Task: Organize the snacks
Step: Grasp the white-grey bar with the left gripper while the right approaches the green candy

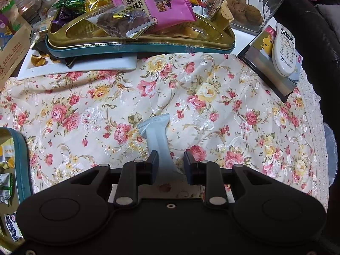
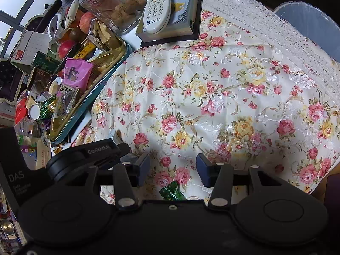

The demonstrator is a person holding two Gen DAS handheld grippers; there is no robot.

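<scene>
The left tongs [image 1: 171, 163] straddle a pale blue snack packet [image 1: 156, 137] lying on the bench's floral cloth [image 1: 212, 106], pads part-open and not visibly pressing, seemingly lined up to pinch it. The right tongs [image 2: 172, 170] wait part-open and empty above a green candy [image 2: 172, 192], near the heaped gold tray [image 2: 102, 78] where snacks apparently collect.

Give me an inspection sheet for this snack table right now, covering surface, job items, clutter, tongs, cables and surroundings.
Surface: floral tablecloth, wrinkled, lace edge.
Job's things: pale blue wrapper between the left tongs; green wrapper lying below the right tongs; gold tin heaped with snacks, pink packet on top.
Clutter: remote on a card box; glass jar with cookies.
Tongs: left partly open with the wrapper between them, contact unclear; right open, empty.
Cables: nothing seen.
Surroundings: dark sofa behind.
</scene>
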